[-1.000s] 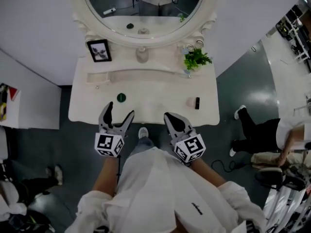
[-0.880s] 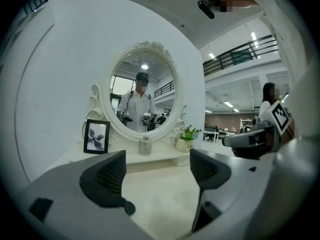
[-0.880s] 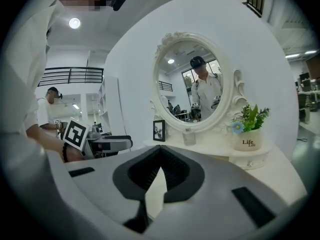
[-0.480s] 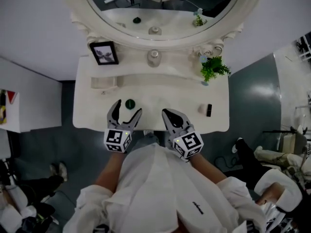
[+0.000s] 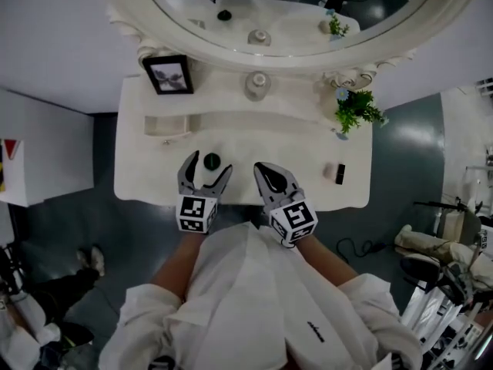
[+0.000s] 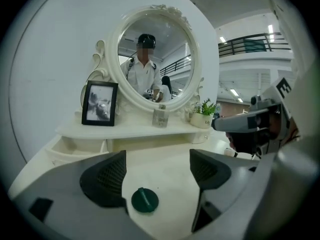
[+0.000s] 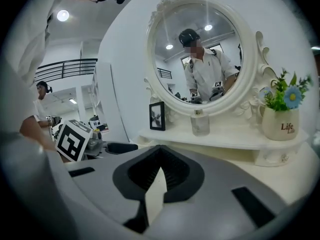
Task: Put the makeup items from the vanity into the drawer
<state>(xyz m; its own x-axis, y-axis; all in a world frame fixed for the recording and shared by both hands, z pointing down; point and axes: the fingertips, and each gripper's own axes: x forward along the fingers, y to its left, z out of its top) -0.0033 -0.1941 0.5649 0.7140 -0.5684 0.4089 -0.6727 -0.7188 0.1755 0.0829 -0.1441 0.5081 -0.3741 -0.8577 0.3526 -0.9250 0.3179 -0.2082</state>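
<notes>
**Left gripper lined up on a green compact at a white vanity**

Seen from above, a white vanity desk (image 5: 154,183) stands under an oval mirror (image 5: 308,21). A small drawer (image 5: 166,123) sits open near the desk's back left corner, probably ready for the items. At the front edge, the left gripper (image 6: 159,174) holds its fingers wide apart around a round dark green compact (image 5: 212,161) without touching it, apparently to grasp it. Beside it, the right gripper (image 7: 160,156) hovers empty with its fingertips together. A small dark tube (image 5: 340,173) lies near the right edge.

A white vanity (image 5: 293,153) is set against a white wall (image 5: 54,45), with an oval mirror (image 5: 293,21) at 12 o'clock. Glossy dark grey floor (image 5: 408,145) is seen at 3 and 9 o'clock.
</notes>
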